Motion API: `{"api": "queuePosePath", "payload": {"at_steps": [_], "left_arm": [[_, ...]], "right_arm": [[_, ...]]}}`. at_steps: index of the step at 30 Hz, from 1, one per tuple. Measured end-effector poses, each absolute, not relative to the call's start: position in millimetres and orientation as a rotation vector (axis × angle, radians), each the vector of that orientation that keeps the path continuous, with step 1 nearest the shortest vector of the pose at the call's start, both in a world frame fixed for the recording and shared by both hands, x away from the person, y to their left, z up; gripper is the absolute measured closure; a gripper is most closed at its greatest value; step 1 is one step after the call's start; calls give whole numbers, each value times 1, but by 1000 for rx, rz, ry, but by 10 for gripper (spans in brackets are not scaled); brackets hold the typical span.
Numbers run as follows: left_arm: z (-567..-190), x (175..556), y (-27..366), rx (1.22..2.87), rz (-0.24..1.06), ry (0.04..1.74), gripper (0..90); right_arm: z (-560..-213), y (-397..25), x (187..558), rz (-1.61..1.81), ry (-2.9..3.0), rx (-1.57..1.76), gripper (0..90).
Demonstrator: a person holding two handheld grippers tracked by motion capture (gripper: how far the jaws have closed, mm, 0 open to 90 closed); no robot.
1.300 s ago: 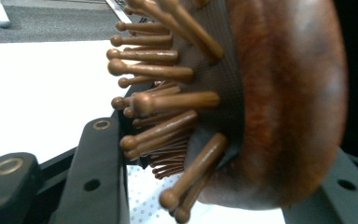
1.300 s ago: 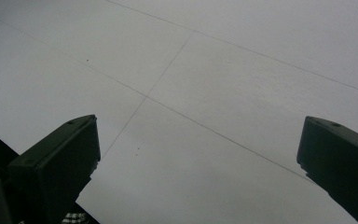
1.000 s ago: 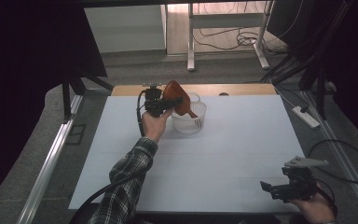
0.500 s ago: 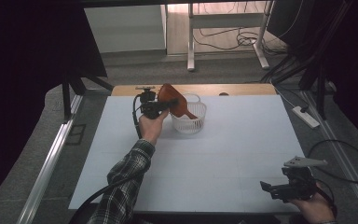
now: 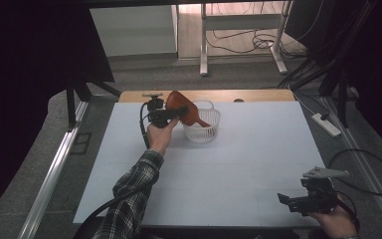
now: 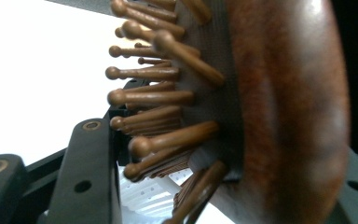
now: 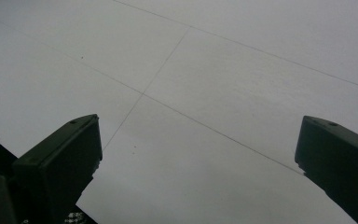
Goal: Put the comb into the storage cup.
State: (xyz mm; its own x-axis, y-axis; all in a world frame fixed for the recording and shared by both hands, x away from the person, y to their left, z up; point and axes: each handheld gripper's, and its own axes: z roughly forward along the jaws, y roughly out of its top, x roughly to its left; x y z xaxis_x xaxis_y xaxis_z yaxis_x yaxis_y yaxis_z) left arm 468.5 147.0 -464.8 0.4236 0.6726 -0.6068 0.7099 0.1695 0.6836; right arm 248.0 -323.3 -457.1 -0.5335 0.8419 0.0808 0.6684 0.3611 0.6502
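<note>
Left hand-held gripper [image 5: 181, 110] clamps bristled hairbrush [image 6: 242, 107].

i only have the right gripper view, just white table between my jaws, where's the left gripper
Observer: The left gripper is at the far side of the white table, shut on a brown wooden hairbrush with round-tipped pins.
Operator: is it over anything
Observer: Yes, the brush head is tilted over the rim of a small white plastic basket.
Operator: and which way do the pins face
Observer: In the left gripper view the pins point sideways toward one black jaw, with the smooth brown back against the other.
</note>
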Motion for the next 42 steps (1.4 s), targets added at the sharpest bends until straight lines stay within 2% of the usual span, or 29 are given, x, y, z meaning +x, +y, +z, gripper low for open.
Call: {"api": "queuePosePath", "payload": {"at_steps": [20, 29, 42], "left_arm": [[-466, 470, 147, 1548, -22, 1281, 411], [-467, 471, 146, 1578, 9, 1297, 292], [-460, 470, 147, 1666, 84, 1277, 170]], "right_arm": [[-458, -323, 249, 924, 2364, 1351, 9], [-458, -323, 249, 922, 2366, 1351, 9], [-458, -322, 249, 917, 2370, 1342, 8]]}}
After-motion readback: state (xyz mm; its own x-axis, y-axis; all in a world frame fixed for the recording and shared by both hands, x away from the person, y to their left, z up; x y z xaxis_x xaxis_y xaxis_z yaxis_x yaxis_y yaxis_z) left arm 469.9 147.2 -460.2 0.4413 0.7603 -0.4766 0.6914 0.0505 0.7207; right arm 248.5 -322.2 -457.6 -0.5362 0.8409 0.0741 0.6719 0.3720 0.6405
